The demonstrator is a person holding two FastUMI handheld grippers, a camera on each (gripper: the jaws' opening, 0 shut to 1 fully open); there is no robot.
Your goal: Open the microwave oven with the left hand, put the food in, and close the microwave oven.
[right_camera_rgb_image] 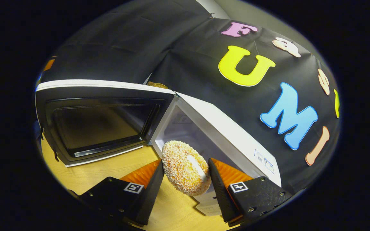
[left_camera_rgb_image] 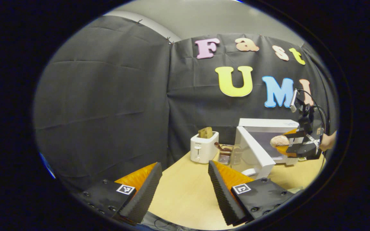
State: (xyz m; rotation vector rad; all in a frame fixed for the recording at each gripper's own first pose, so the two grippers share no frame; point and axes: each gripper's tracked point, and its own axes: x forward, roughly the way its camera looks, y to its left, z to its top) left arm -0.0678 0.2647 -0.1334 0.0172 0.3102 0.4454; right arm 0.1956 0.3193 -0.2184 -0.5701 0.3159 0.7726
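left tongs [left_camera_rgb_image: 185,183] spread empty, microwave [left_camera_rgb_image: 262,141] door open, toaster [left_camera_rgb_image: 203,147]

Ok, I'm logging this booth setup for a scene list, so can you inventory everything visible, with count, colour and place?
microwave: one, white, far right of the table, door swung open
doughnut: one, pale orange with crumbs, at the microwave's opening, between the right hand-held gripper's fingers
toaster: one, white, back of the table, left of the microwave
toast: brown, count unclear, sticking up from the toaster
clear container: one, transparent, between toaster and microwave, with brown items inside
table: one, light wood
left hand-held gripper: one, open, over the near table edge
right hand-held gripper: one, closed on the doughnut
hand: one, at the right hand-held gripper's far side
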